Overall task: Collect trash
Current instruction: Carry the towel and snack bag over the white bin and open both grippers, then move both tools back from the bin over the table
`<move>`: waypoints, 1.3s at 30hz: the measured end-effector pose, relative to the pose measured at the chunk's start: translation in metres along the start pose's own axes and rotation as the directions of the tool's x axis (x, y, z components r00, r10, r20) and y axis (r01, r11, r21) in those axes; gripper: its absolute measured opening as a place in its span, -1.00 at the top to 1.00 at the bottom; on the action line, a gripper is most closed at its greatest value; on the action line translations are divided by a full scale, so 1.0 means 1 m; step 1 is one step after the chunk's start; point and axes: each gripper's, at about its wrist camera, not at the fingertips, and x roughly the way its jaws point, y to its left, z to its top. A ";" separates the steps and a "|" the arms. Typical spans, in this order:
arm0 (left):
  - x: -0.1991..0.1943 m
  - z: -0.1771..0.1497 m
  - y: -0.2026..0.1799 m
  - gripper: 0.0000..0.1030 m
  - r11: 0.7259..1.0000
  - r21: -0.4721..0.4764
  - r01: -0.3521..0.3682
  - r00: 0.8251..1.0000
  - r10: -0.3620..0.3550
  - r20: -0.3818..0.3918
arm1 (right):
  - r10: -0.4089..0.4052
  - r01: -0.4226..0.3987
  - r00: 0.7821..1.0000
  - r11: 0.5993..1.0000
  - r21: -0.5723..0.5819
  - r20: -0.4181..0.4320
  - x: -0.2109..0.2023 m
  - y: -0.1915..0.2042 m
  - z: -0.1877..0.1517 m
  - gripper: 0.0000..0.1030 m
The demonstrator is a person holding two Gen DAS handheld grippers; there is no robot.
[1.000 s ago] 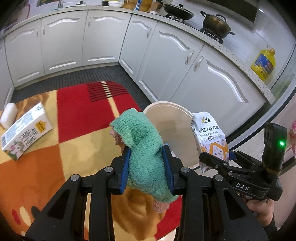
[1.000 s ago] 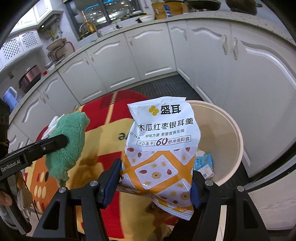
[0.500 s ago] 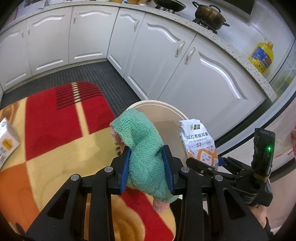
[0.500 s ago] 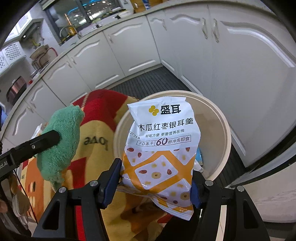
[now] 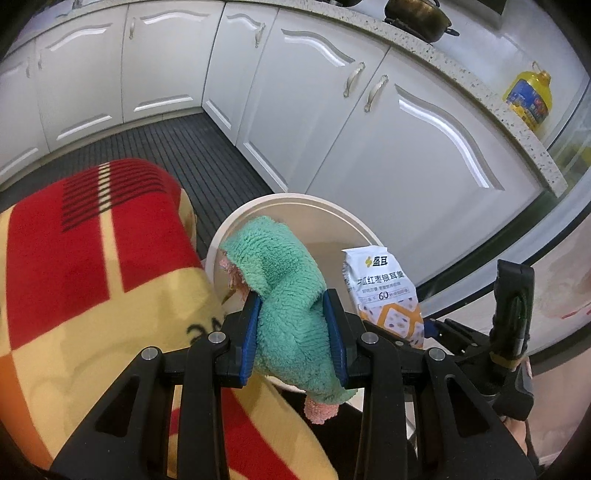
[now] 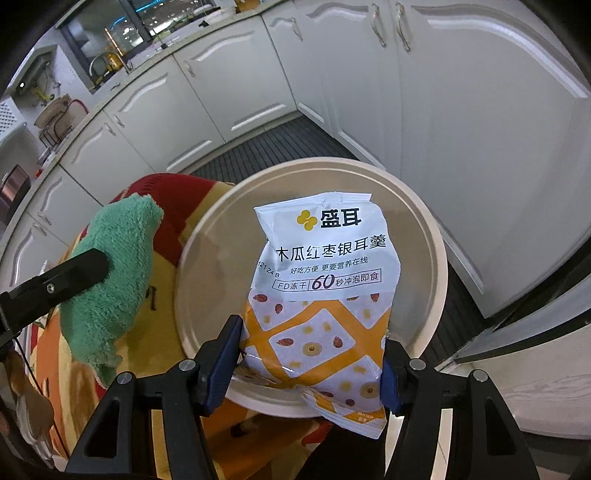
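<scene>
My left gripper (image 5: pixel 293 332) is shut on a fluffy green cloth (image 5: pixel 284 280) with a pink edge, held over the near-left rim of a round beige trash bin (image 5: pixel 258 206). The cloth (image 6: pixel 110 273) and one left finger also show in the right wrist view. My right gripper (image 6: pixel 312 363) is shut on a white and orange snack bag (image 6: pixel 321 280), held upright above the open bin (image 6: pixel 424 236). The bag (image 5: pixel 384 291) shows to the right of the cloth in the left wrist view.
A red, yellow and orange rug (image 5: pixel 92 277) lies left of the bin on a dark ribbed floor (image 5: pixel 177 140). White cabinet doors (image 5: pixel 369 147) curve close behind the bin. A yellow oil bottle (image 5: pixel 530 98) and a pot (image 5: pixel 417 16) stand on the counter.
Both grippers have moved forward and right toward the bin, which now sits larger and directly under the bag and cloth. The carton on the rug has left the view.
</scene>
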 end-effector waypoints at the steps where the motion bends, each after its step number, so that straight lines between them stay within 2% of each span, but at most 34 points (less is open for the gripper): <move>1: 0.003 0.002 -0.001 0.40 1.000 -0.002 0.001 1.000 -0.001 -0.002 | -0.002 0.002 1.000 1.000 0.003 -0.004 0.002 -0.001 0.001 -0.21; 9: 0.022 0.004 0.002 0.38 1.000 -0.023 -0.001 1.000 0.000 -0.025 | -0.022 0.023 0.999 0.999 0.033 -0.030 0.017 -0.008 0.009 -0.22; 13: 0.027 0.003 0.002 0.30 1.000 -0.024 -0.006 0.999 0.005 -0.034 | -0.026 0.028 0.998 0.999 0.041 -0.050 0.023 -0.012 0.008 -0.26; 15: 0.027 0.002 0.003 0.23 1.000 -0.025 -0.003 0.999 0.002 -0.036 | -0.032 0.034 0.998 0.998 0.045 -0.052 0.025 -0.013 0.007 -0.32; 17: 0.026 0.002 0.004 0.06 1.000 -0.031 0.004 0.999 -0.005 -0.034 | -0.036 0.039 0.998 0.998 0.049 -0.055 0.026 -0.015 0.007 -0.32; 19: 0.024 0.002 0.005 0.04 0.999 -0.032 0.004 0.999 -0.005 -0.031 | -0.036 0.040 0.998 0.998 0.053 -0.058 0.026 -0.016 0.006 -0.32; 30: -0.001 -0.005 0.001 0.04 1.000 -0.005 -0.027 1.000 0.027 0.004 | -0.019 0.021 0.999 0.998 0.056 -0.041 0.011 -0.011 -0.003 -0.33; 39: -0.037 -0.021 0.012 0.04 0.997 -0.002 -0.072 0.996 0.072 0.050 | 0.007 -0.007 1.000 1.000 0.014 -0.019 -0.011 0.014 -0.012 -0.34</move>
